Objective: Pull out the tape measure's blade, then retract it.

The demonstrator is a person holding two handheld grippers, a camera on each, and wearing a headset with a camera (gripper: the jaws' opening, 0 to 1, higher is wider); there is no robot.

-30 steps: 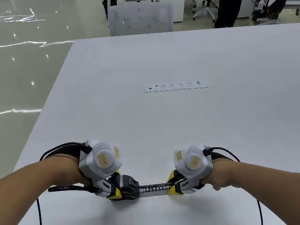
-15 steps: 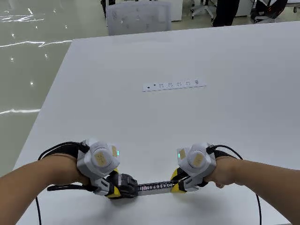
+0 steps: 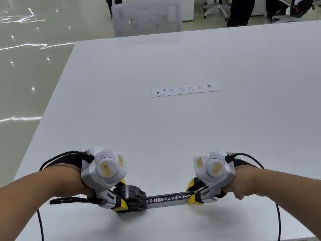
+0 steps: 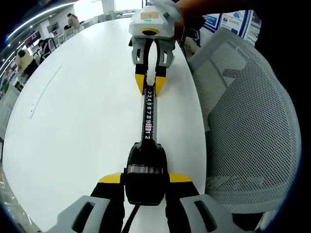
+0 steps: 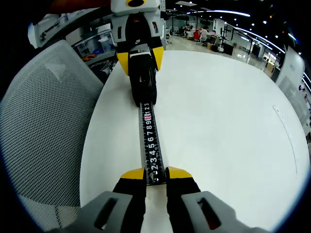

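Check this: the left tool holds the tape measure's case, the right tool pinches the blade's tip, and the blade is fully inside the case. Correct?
No: the blade is pulled out, stretching from the case in the left tool to the right tool, as the right gripper view shows. The rest holds.

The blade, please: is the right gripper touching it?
Touching. In the right gripper view, the right gripper clamps the blade at its end.

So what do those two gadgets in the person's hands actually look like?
They are a matching pair. The left gripper and the right gripper each have a chunky pale grey body and yellow-tipped black jaws. A black cable loops back from each one. The forearms have no sleeves on them.
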